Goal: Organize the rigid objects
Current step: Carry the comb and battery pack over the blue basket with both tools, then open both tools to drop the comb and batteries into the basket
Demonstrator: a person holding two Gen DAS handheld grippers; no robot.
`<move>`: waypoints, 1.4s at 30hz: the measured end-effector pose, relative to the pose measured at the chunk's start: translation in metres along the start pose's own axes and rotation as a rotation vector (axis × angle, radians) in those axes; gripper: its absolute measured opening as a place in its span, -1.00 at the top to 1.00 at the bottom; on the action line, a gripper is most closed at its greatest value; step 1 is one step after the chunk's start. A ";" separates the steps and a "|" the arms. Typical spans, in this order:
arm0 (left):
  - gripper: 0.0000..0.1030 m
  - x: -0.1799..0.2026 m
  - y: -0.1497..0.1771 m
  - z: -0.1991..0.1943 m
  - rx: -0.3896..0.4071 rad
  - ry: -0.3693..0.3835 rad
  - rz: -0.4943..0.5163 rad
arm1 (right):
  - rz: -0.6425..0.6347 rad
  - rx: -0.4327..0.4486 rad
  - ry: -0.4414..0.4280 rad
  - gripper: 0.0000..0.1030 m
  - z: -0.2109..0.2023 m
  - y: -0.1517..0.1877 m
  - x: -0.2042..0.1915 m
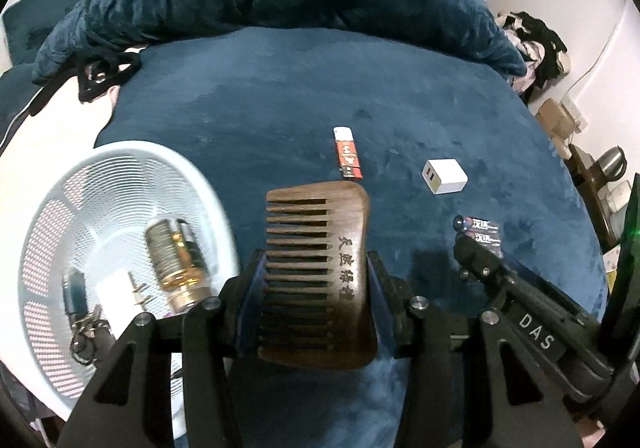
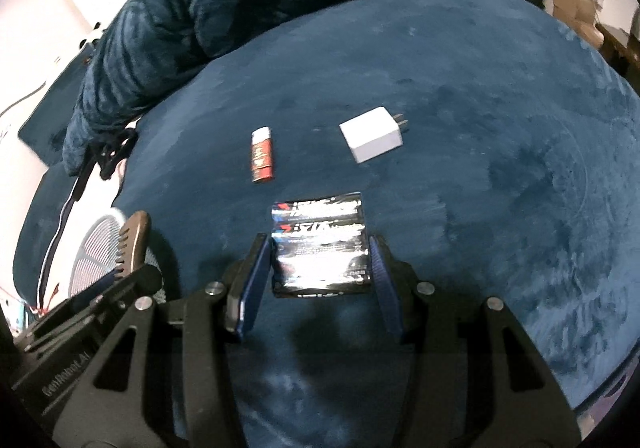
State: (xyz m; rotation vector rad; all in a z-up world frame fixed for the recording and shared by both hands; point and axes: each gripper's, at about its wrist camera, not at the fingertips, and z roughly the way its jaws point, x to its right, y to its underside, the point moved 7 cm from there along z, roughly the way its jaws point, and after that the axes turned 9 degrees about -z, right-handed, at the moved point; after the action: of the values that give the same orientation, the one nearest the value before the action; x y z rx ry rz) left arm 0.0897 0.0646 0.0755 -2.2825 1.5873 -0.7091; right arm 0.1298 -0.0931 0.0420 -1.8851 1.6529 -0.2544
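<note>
While the left gripper (image 1: 316, 288) is clamping the stiff, light wooden comb (image 1: 320, 268) across its flats beside the basket (image 1: 120, 168), the right gripper (image 2: 320, 268) is straddling, jaws wide, the slippery battery pack (image 2: 320, 244) mid-bedspread (image 2: 480, 128).

- The white basket (image 1: 44, 248) at the lower left of the left wrist view is blurred, and its near rim is cut off behind the gripper body.
- The glass bottle (image 1: 176, 264) inside it is smeared; the dark things beside it cannot be made out.
- The battery pack (image 1: 486, 234) at mid right of that view is mostly hidden behind the right gripper (image 1: 478, 258).
- In the right wrist view the pack's (image 2: 320, 244) print is washed out by glare and unreadable.
- The wooden comb (image 2: 134, 244) at lower left there shows only edge-on, its lower end hidden.
</note>
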 end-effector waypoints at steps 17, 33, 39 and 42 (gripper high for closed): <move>0.03 -0.111 0.004 -0.046 0.055 -0.072 -0.153 | -0.107 0.019 0.002 0.02 -0.013 0.013 -0.053; 0.03 -0.204 0.013 -0.053 0.061 -0.135 -0.292 | -0.214 -0.011 -0.033 0.01 -0.007 0.024 -0.117; 0.04 -0.216 0.016 -0.050 0.050 -0.141 -0.304 | -0.259 -0.031 -0.078 0.01 0.001 0.029 -0.151; 0.03 -0.219 0.017 -0.048 0.044 -0.141 -0.309 | -0.281 -0.030 -0.095 0.01 0.001 0.029 -0.165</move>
State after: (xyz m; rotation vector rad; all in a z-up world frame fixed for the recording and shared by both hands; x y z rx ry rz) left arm -0.0106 0.2646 0.0557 -2.5116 1.1596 -0.6284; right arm 0.0734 0.0633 0.0654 -2.1179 1.3343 -0.2507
